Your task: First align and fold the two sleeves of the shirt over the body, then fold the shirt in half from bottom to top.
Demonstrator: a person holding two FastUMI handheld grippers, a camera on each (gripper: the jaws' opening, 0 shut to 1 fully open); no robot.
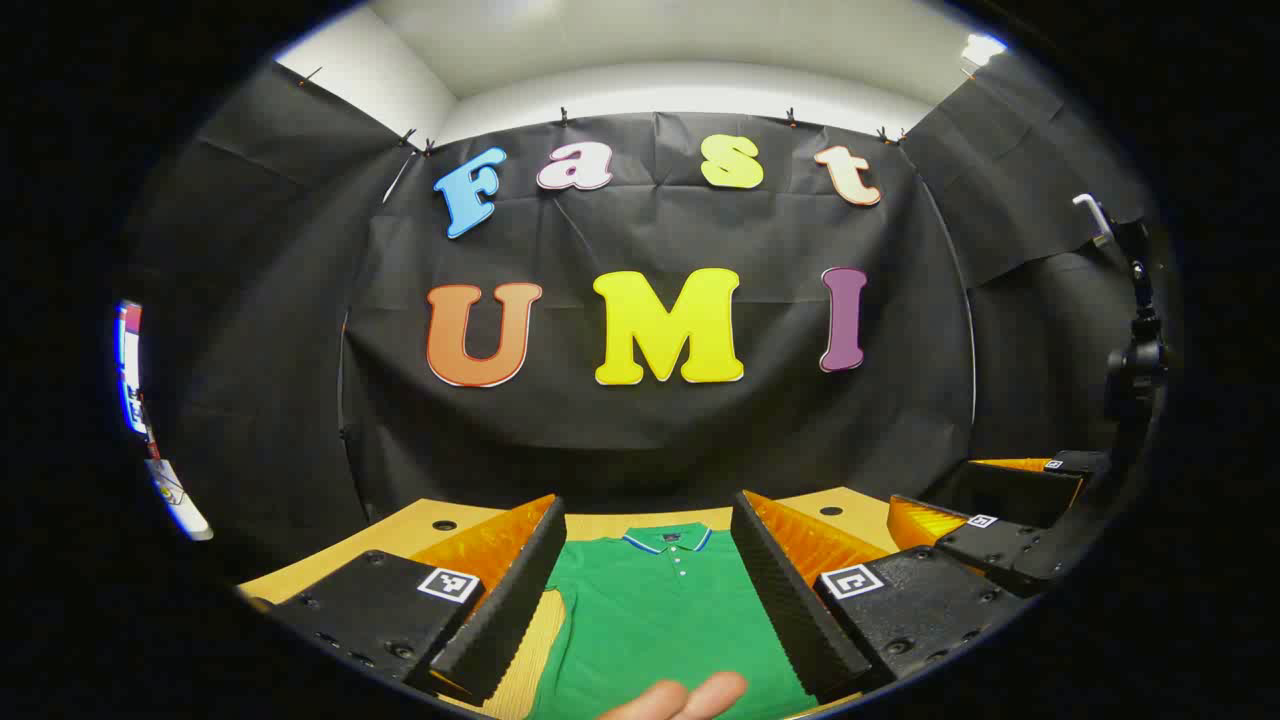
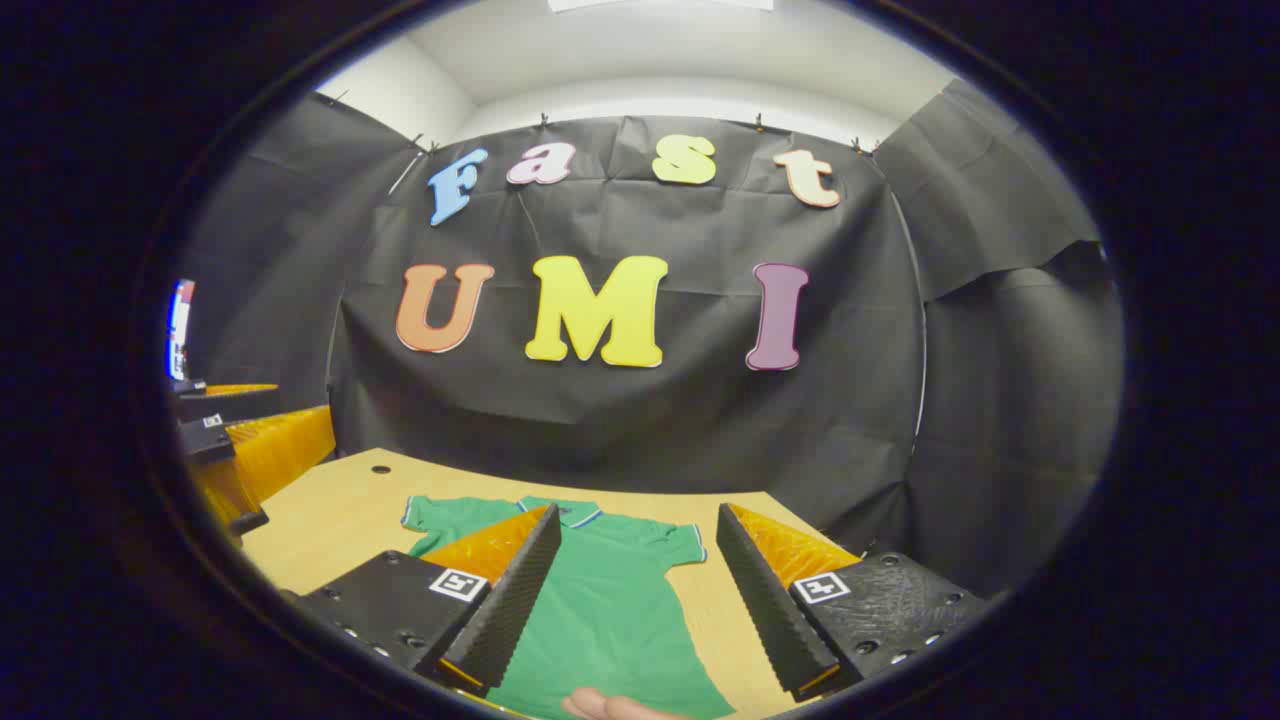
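In the left gripper view, the left gripper (image 1: 648, 590) is held level above a wooden table (image 1: 420, 525), pointing toward the black cloth wall (image 1: 650, 420), and its two fingers stand wide apart with nothing between them. A green polo shirt (image 1: 660, 620) lies flat on the table straight ahead of and below the gap between the fingers, its collar (image 1: 667, 540) at the far end, beyond the fingertips. The collar has a thin blue and white edge and a short row of small buttons below it. A tiny dark tag sits inside the collar, too small to read. Each finger mount carries a small square black-and-white marker with no readable writing. Fingertips of a person's hand (image 1: 690, 700) show at the near edge, just under the gripper and over the shirt's lower part. Off to this gripper's right, at about the same height, the right gripper (image 1: 1000, 520) shows, with its fingers also apart.

In the right gripper view, the right gripper (image 2: 640, 600) is likewise level, aimed at the wall, open and gripping nothing. The shirt lies ahead and below, mostly behind this gripper's left finger (image 2: 510, 600) and in the gap. Its right sleeve (image 2: 680, 545) is spread out between the fingers, and the other sleeve (image 2: 430, 515) reaches out beyond the left finger. A bit of a hand shows at the near edge. Far to this gripper's left, the left gripper shows beside the table edge.
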